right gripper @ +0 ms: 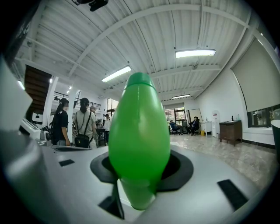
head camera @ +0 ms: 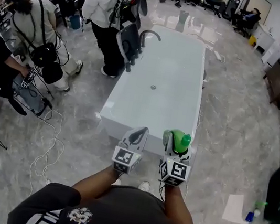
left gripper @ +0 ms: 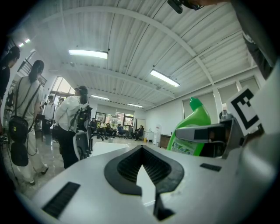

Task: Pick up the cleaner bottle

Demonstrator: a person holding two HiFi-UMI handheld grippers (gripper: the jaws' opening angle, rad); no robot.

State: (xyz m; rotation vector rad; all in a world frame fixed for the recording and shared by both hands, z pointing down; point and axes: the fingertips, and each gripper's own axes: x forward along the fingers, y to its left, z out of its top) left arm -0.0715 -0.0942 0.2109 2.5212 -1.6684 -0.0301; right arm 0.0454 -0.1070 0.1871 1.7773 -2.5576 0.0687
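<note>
One green cleaner bottle (right gripper: 139,131) sits upright, clamped in the right gripper (head camera: 178,142) at the white table's (head camera: 160,85) near edge. The left gripper (head camera: 139,134) is beside it, jaws closed and empty.

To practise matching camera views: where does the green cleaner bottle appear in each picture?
Head view: cleaner bottle bottom centre-right, in right gripper.
Left gripper view: cleaner bottle right of centre.
Right gripper view: cleaner bottle centre, between the jaws.
Shared landmark: person with black shoulder bag.
</note>
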